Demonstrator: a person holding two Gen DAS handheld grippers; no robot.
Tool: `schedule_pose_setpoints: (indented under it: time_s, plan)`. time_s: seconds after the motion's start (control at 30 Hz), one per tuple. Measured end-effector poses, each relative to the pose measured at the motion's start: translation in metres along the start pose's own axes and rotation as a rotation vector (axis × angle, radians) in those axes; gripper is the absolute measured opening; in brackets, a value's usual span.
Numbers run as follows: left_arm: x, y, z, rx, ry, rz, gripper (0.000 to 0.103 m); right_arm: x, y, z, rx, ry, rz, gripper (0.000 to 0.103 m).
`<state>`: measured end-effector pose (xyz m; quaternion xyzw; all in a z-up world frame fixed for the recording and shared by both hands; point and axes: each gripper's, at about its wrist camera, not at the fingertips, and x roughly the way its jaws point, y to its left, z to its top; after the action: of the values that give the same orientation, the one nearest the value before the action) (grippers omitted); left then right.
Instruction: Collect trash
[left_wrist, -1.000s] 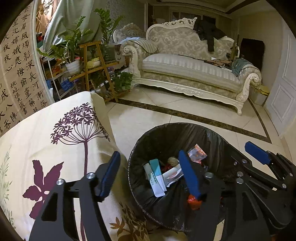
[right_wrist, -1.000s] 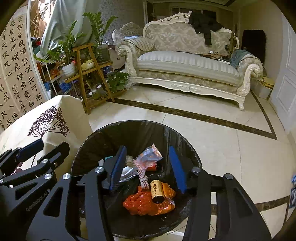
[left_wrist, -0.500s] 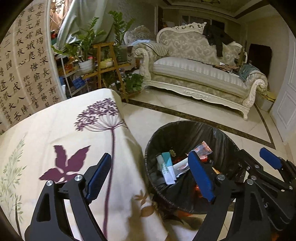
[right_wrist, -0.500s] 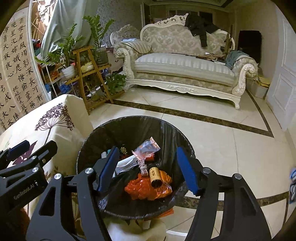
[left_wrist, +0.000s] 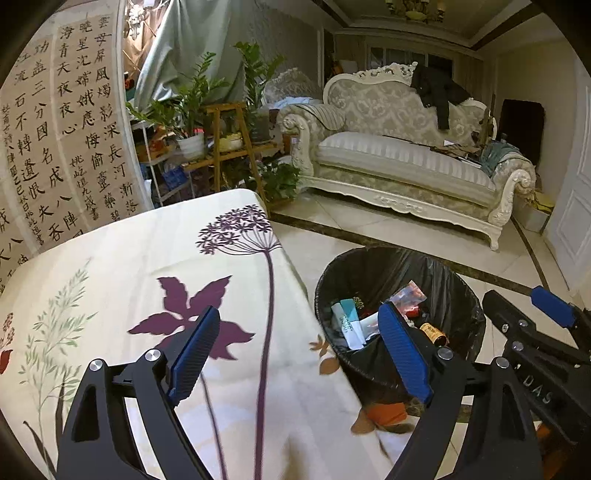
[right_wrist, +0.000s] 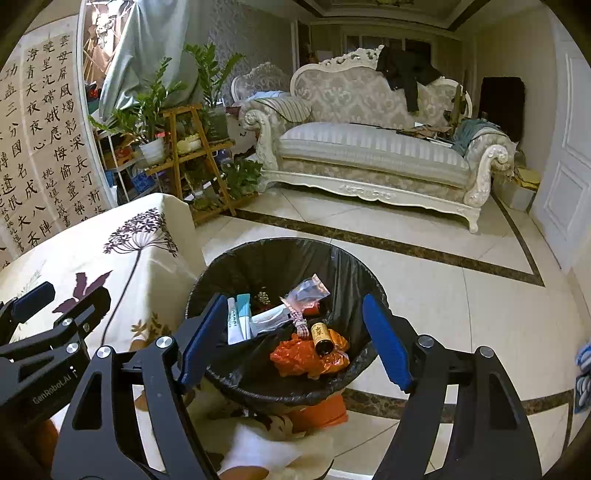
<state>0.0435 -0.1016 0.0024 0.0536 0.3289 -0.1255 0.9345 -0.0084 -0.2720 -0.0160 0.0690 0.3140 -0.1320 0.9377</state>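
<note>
Both grippers empty above the lined trash bin.
Left gripper (left_wrist: 299, 354) gapes wide; right gripper (right_wrist: 295, 339), jaws just opening, holds nothing. Trash bin (right_wrist: 229, 266) at twelve o'clock beside the floral tablecloth (left_wrist: 129, 266).

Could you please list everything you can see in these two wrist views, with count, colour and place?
trash bin: one, black liner, on the floor beside the table
orange bag: one, orange, in the bin
small bottle: one, brown with gold label, on the orange bag
toothpaste boxes: two, white and teal, at the bin's left side
clear wrapper: one, transparent, on top of the trash
tablecloth: one, cream with purple flowers, covering the table at left
sofa: one, white and carved, at the far wall
black garment: one, over the sofa's back
plant shelf: one, wooden, several potted plants
calligraphy panel: one, beige, at left
left gripper: one, black with blue pads, open, empty
right gripper: one, same colours, open, empty
</note>
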Motion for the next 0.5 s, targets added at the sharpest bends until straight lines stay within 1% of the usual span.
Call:
schedule_pose_setpoints:
  time_s: [0.2,0.5]
  plan:
    - [-0.019,0.010,-0.005,-0.030,-0.018,-0.007,0.085,-0.020,0.005,-0.004,0.002,-0.022,0.006,0.075]
    - [-0.040,0.018,-0.012,-0.041,-0.055,0.003,0.085,-0.038,0.012,-0.009,-0.022,-0.046,0.006,0.077]
